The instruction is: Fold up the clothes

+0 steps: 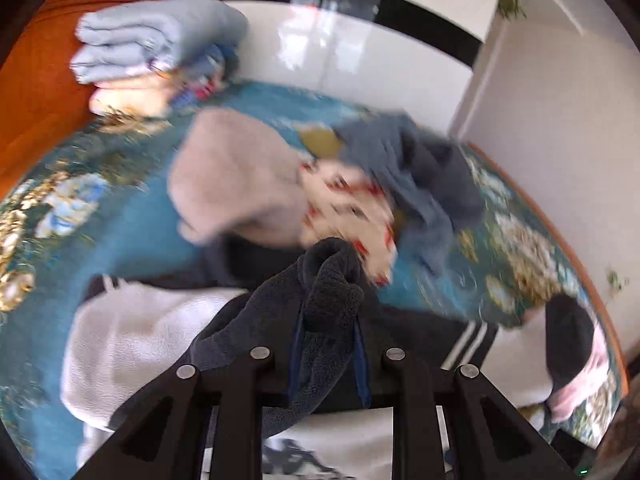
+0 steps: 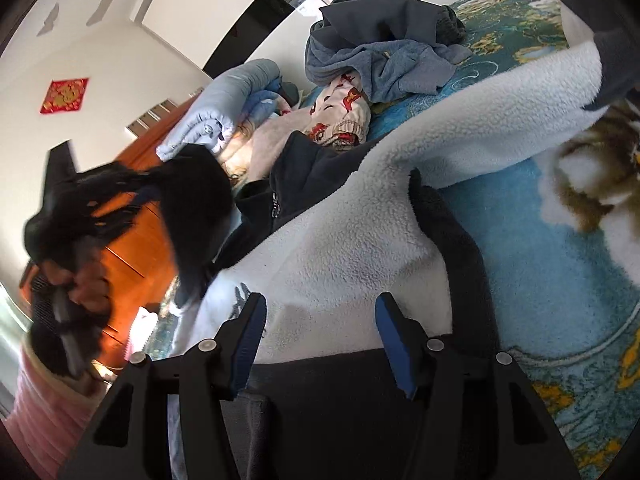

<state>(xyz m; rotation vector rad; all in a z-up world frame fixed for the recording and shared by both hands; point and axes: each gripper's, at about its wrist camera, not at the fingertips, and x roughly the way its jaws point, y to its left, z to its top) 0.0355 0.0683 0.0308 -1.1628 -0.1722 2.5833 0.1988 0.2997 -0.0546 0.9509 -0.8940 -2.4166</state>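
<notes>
Up left, hand-held gripper (image 1: 326,312) pinches dark cuff (image 1: 332,280) (bedspread (image 1: 132,232) beyond).

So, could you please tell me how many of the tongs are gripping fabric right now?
1. The left tongs are shut on the dark fleece cuff. The right tongs stand open over the white fleece jacket, pinching nothing.

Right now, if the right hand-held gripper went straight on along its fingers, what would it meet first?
Most likely the white fleece jacket spread on the bed: its white body fills the view just beyond the open right hand-held gripper. Depth is hard to judge through the fisheye.
</notes>
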